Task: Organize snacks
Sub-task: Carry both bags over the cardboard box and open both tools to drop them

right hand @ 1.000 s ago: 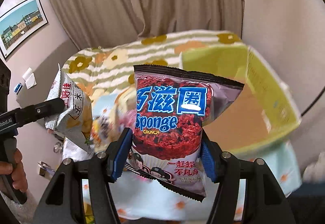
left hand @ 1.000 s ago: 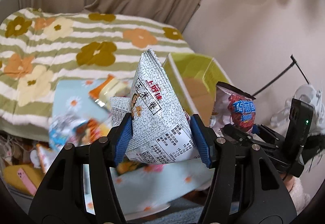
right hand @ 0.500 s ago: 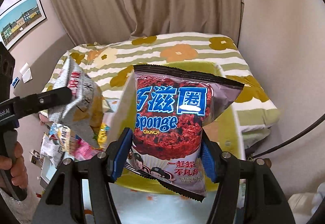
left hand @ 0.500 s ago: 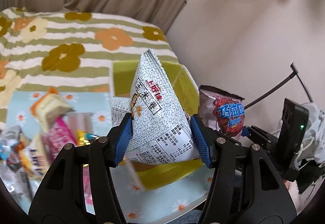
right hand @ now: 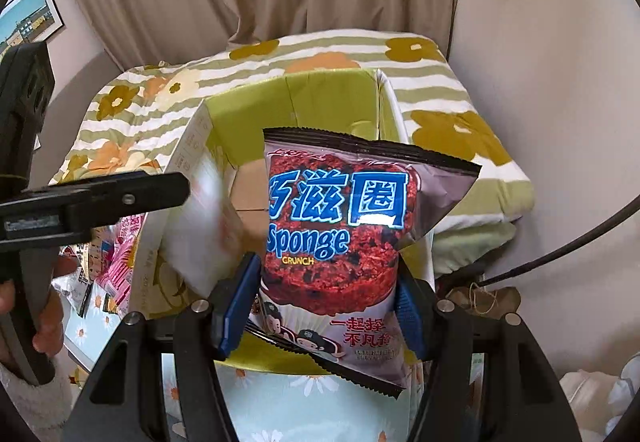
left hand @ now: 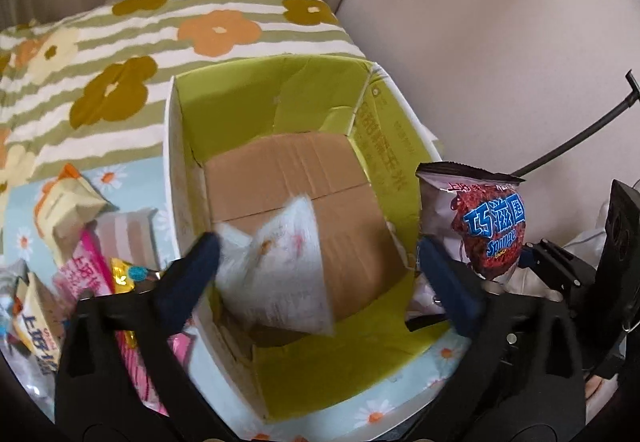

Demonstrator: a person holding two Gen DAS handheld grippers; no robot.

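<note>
A green-lined cardboard box [left hand: 256,97] stands open below both grippers. My left gripper [left hand: 316,246] hangs over it, its jaws opening wide. The white snack bag [left hand: 280,274] is blurred between the jaws, free of the pads and dropping inside the box. My right gripper [right hand: 322,306] is shut on a purple Sponge Crunch bag [right hand: 336,226], held upright over the box's near right side [right hand: 320,97]. In the left wrist view that purple bag [left hand: 488,226] shows beside the box's right wall. In the right wrist view the white bag [right hand: 200,234] is a blur under one of the left gripper's fingers [right hand: 120,197].
Several loose snack packets [left hand: 80,242] lie left of the box on a daisy-print cloth [left hand: 400,402]. A striped floral bedspread [left hand: 120,41] lies behind, with a curtain and a wall beyond. A black cable [left hand: 580,137] runs along the wall on the right. A person's hand [right hand: 44,322] grips the left tool.
Both grippers moved over the box. The left jaws sprang apart and let go of the white bag, which is falling into the box. The right gripper kept its hold on the purple bag.
</note>
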